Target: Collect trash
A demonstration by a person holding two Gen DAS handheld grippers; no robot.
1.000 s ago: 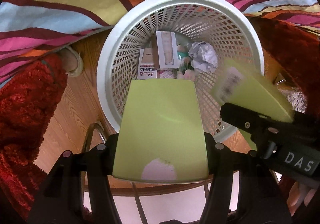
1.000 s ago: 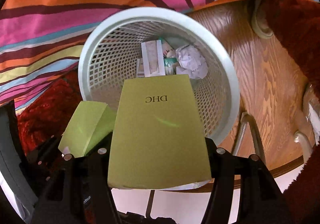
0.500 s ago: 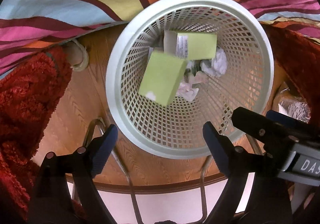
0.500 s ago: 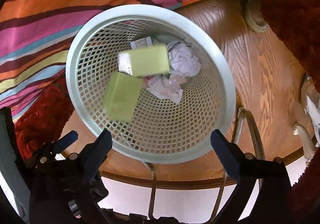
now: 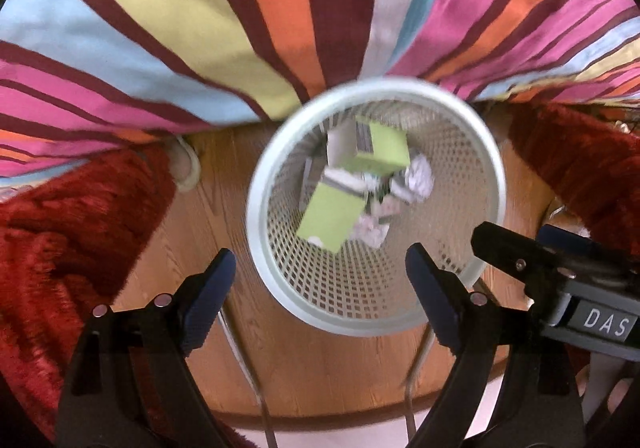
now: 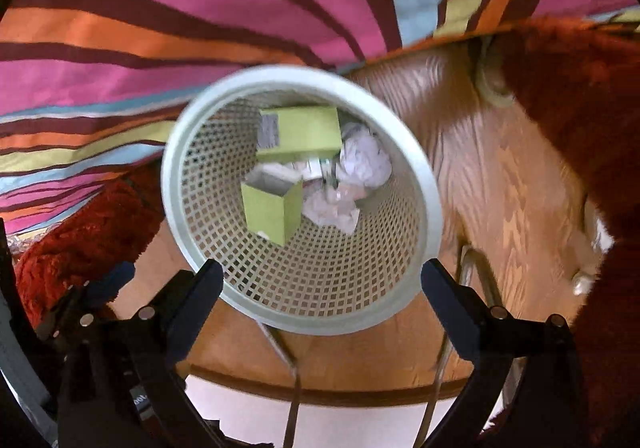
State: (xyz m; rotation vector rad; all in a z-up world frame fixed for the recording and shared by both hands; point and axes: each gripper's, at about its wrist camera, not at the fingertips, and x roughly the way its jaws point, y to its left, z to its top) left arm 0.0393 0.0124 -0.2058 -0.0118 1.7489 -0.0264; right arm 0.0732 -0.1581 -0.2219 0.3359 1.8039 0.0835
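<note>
Evidently nothing is held by either gripper: the left gripper [image 5: 320,272] is spread wide w/ empty fingers, and the right gripper [image 6: 322,288] is likewise spread apart, both poised above the white mesh basket [image 6: 424,176], approx. over its near rim, presumably so that trash falls straight in. Two green boxes are seen inside the basket: one box [image 6: 274,210] lies open-ended against the near wall, the other [image 6: 300,132] rests toward the far wall. Crumpled paper [image 6: 366,162] sits beside them. The basket is stood on wood flooring [image 6: 500,188], just beside a striped cloth [image 6: 180,8] and red rug [image 5: 60,232], within easy reach.
</note>
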